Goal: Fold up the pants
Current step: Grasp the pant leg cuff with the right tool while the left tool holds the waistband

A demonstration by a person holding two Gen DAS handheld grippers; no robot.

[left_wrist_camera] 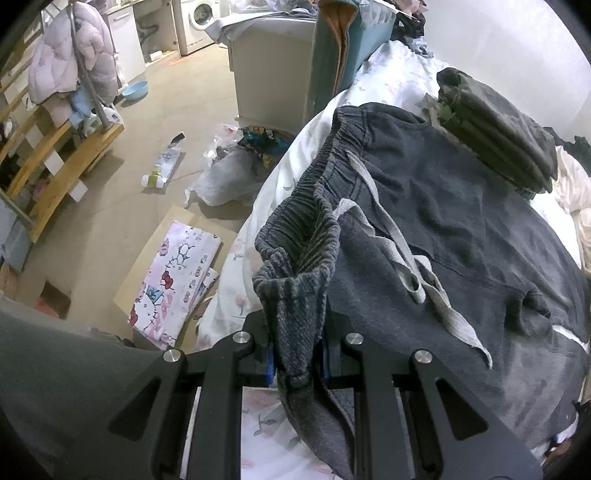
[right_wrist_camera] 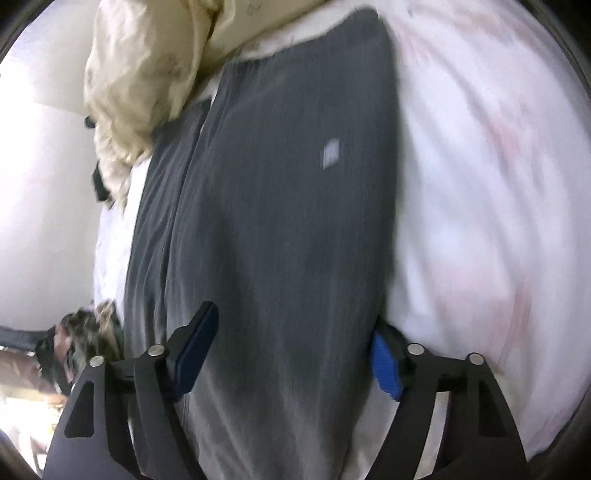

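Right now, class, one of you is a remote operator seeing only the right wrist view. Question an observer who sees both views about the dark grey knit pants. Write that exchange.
Operator: Where is the left claw?
Observer: The left claw is shut on the ribbed elastic waistband of the dark grey knit pants.
Operator: Any loose cord?
Observer: A light grey drawstring lies loose across the pants.
Operator: Anything else nearby?
Observer: A folded olive-green garment sits on the white bed cover beyond the pants.

Beige floor (left_wrist_camera: pixel 177 110), washing machine (left_wrist_camera: pixel 197 22), white bedding (left_wrist_camera: pixel 295 173)
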